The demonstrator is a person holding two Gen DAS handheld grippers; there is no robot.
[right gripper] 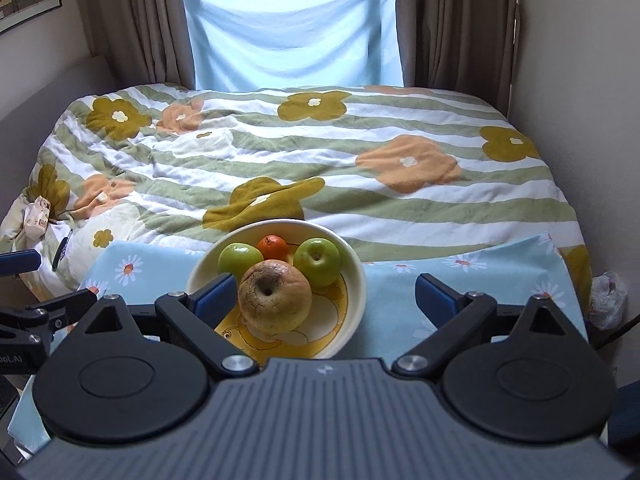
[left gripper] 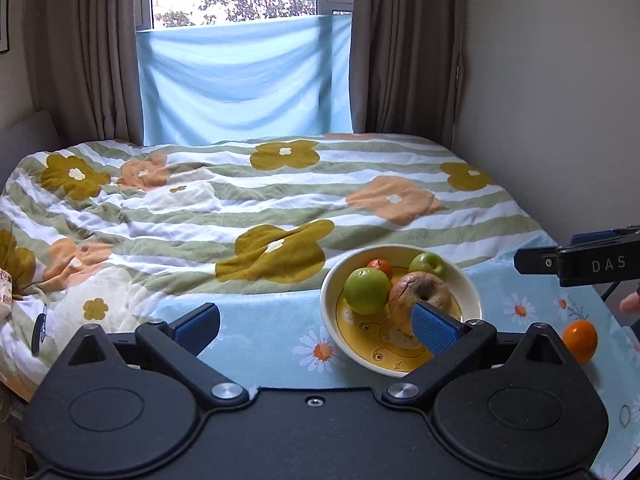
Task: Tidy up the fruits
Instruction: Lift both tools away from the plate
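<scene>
A cream bowl (left gripper: 327,300) (right gripper: 362,280) with a yellow inside stands on a light blue daisy cloth (left gripper: 260,320). In it lie two green apples (right gripper: 240,260) (right gripper: 318,260), a small orange (right gripper: 273,247) and a big wrinkled brown apple (right gripper: 274,296) (left gripper: 420,294). Another orange (left gripper: 580,340) sits on the cloth to the right of the bowl. My right gripper (right gripper: 325,298) (left gripper: 552,250) hangs open above the bowl's near side, nothing between its pads. My left gripper (left gripper: 316,328) (right gripper: 48,280) is open and empty, left of the bowl.
The cloth lies at the foot of a bed under a flowered, striped quilt (right gripper: 320,152). A wall (left gripper: 560,100) runs close along the right. A plastic bag (right gripper: 608,296) lies by the bed's right corner. A person's fingertip (left gripper: 630,304) shows at the right edge.
</scene>
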